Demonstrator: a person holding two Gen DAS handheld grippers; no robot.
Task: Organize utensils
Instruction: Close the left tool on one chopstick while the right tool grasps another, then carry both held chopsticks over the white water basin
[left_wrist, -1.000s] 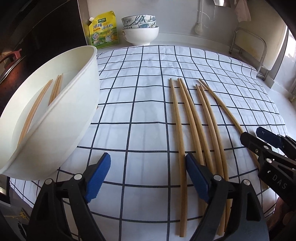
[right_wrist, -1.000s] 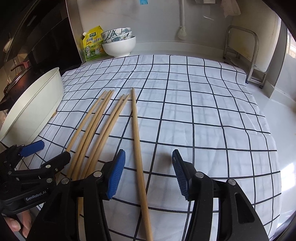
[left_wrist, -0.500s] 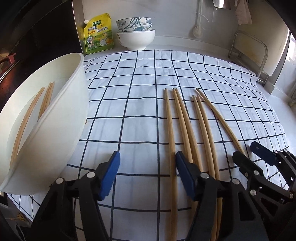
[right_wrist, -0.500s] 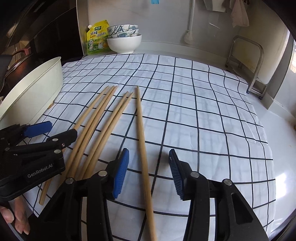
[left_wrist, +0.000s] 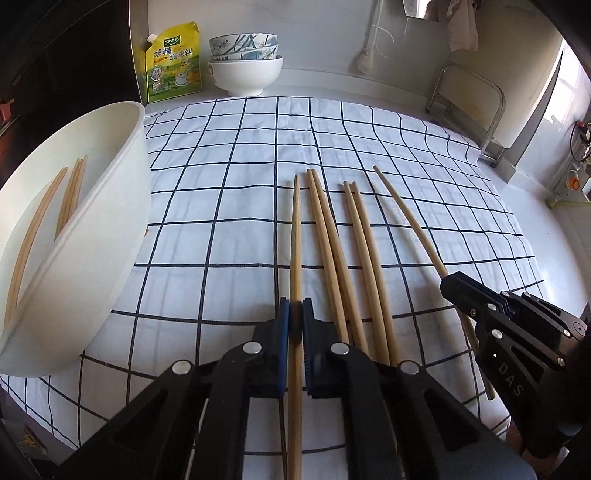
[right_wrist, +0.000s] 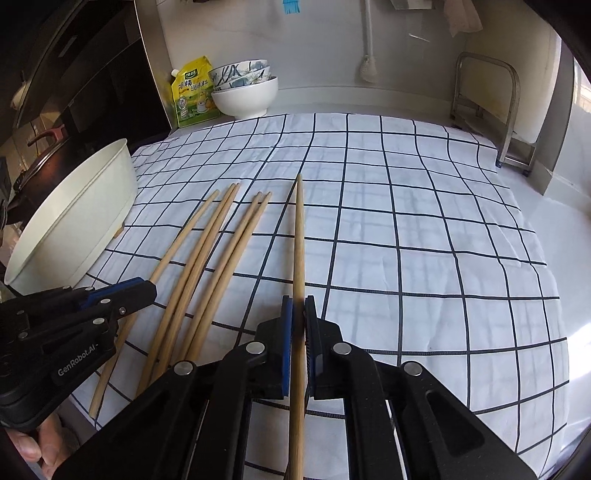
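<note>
Clamping down, we are now gripping one chopstick in each tool: the left tool (left_wrist: 295, 325) has just been closing on the leftmost chopstick (left_wrist: 295, 236), the right tool (right_wrist: 298, 317) on the rightmost chopstick (right_wrist: 299, 236). Both chopsticks are lying on the checked cloth (left_wrist: 229, 177), so lifting toward the white tub (left_wrist: 110, 236) looks next.

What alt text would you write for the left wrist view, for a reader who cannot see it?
The left tool is shut on the leftmost chopstick of six lying on a checked cloth. At the right edge, the right tool is closed on the rightmost chopstick. A large white bowl at left already holds three chopsticks.
</note>
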